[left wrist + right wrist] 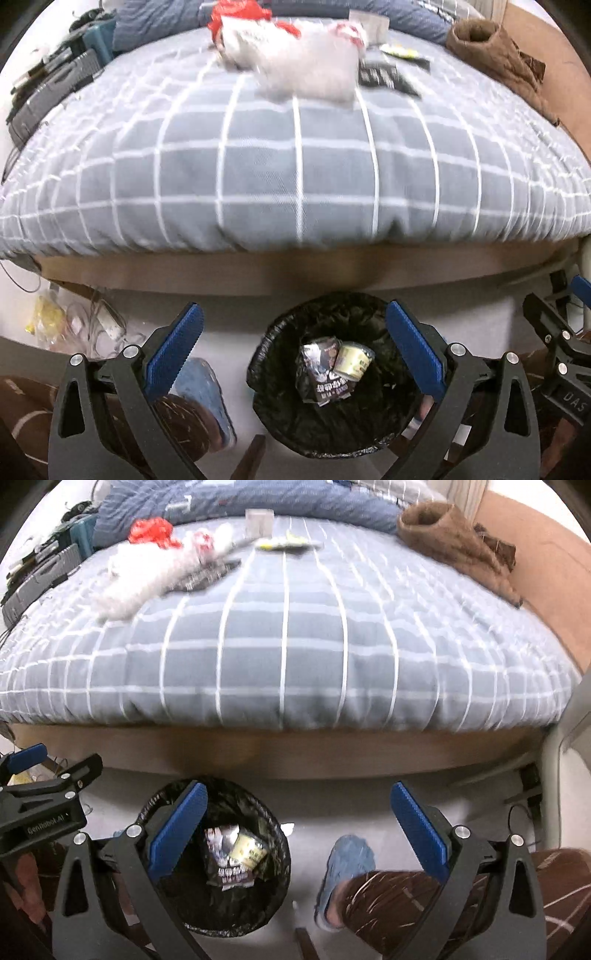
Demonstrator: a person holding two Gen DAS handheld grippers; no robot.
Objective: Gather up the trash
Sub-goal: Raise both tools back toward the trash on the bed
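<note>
From the left wrist, the left gripper (291, 332) hangs spread and empty above the bin (266, 369), which holds a dark wrapper (325, 384) and a small cup (352, 362). From the right wrist, the right gripper (299, 812) is likewise spread and empty beside the bin; white plastic trash (147, 576) lies far off on the bed (295, 657).

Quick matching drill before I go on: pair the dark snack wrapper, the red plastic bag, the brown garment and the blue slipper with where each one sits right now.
Things:
1. dark snack wrapper
2. red plastic bag
3. brown garment
4. blue slipper

Places:
A. far right side of the bed
B. on the floor, on a foot
C. inside the black-lined bin
D. far left part of the bed, by the white bag

Pairs: 1-C, 2-D, 3-A, 4-B
</note>
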